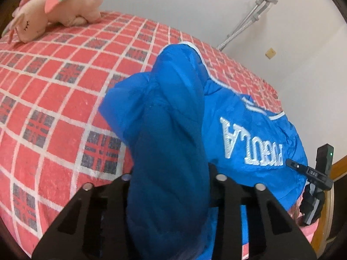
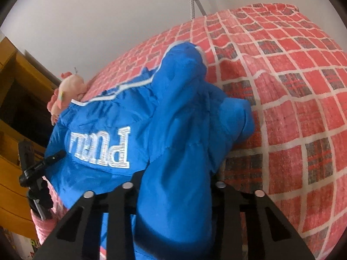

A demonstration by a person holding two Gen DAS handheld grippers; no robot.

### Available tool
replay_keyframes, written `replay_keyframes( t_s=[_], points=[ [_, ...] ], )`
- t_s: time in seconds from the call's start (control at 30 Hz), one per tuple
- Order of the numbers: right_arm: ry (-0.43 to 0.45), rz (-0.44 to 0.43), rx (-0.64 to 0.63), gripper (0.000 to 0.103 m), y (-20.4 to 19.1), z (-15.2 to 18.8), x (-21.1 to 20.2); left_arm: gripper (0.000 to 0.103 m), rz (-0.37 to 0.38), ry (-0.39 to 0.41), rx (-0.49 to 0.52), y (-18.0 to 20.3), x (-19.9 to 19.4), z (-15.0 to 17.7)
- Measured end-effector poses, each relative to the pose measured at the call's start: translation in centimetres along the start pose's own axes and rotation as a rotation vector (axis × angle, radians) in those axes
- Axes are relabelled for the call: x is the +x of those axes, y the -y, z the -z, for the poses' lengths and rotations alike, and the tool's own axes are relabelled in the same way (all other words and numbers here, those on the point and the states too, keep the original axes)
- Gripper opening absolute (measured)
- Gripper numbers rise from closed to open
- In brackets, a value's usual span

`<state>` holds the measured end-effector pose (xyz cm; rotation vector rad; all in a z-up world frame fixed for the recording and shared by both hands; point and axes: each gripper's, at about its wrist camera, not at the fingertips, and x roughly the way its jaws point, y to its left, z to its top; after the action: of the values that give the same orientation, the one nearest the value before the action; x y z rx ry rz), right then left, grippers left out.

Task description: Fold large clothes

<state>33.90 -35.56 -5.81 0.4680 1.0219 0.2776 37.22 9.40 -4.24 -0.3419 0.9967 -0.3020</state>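
**Both jaws clamped on bunched blue fabric**

Jaws of the left gripper [image 1: 171,184] stood narrowed on a thick bunch of the bright blue padded jacket with white embroidered lettering [image 1: 249,143], and those of the right gripper [image 2: 173,190] pinched a similar bunch at the lower middle of its own frame. Gripping one side in each hand was probably meant to let the person draw both parts over the body together in one fold. The jacket itself lay on the red, white and grey checked bedspread [image 1: 54,91], filling the centre and right of the left wrist view.

At its upper left, the left wrist view showed the whole pink plush toy [image 1: 56,10], and at its right edge the other handheld tool, black. The right wrist view showed yellow wooden furniture [image 2: 13,69] at far left, only a sliver of the toy, and far more bare bedspread on the right.
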Motion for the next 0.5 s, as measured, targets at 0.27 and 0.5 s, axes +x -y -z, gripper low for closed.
replay_keyframes(
  t_s=[0.27, 0.5],
  points=[
    [0.071, -0.013, -0.072, 0.027, -3.4, 0.5, -4.7, 0.019, 0.039, 0.102, 0.059, 3.4, -5.3, 0.1],
    [0.117, -0.029, -0.153, 0.027, -6.4, 4.7, -11.1, 0.018, 0.082, 0.160, 0.121, 5.9, -12.1, 4.0]
  ],
)
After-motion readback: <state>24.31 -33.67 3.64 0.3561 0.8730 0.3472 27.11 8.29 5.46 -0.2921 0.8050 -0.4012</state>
